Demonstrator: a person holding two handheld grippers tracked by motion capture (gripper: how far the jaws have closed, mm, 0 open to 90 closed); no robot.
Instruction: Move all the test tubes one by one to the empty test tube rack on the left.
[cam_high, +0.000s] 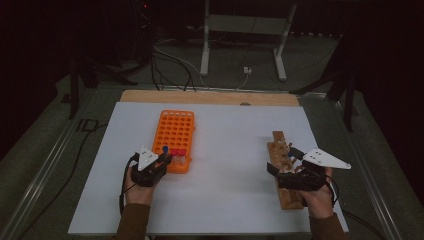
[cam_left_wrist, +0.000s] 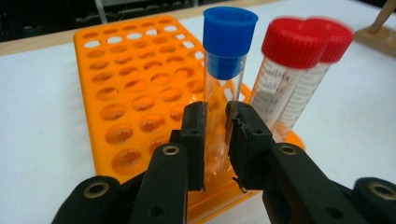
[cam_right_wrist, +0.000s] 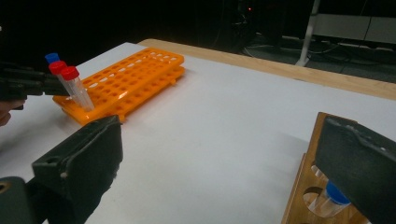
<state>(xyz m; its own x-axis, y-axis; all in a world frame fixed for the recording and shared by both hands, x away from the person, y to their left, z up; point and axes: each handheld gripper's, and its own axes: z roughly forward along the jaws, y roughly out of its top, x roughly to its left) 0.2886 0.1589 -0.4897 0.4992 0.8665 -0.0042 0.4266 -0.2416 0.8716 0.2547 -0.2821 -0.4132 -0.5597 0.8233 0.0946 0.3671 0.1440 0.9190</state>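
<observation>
While my left gripper (cam_left_wrist: 215, 140) clamps the blue-cap tube (cam_left_wrist: 224, 74) over orange rack (cam_left_wrist: 130, 93), near corner, beside 2 red-cap tubes (cam_left_wrist: 299, 70); right gripper (cam_right_wrist: 224, 172) jaws apart, nothing btwn, by wooden rack (cam_right_wrist: 308, 186).

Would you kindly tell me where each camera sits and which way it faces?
High view: above the person's side, facing forward and down on the white table; both forearms and hands show.
Left gripper view: rides the left gripper, facing its blue-capped tube; its black jaws show.
Right gripper view: rides the right gripper, facing across the table; its jaws show.
Shared: the orange rack.
</observation>
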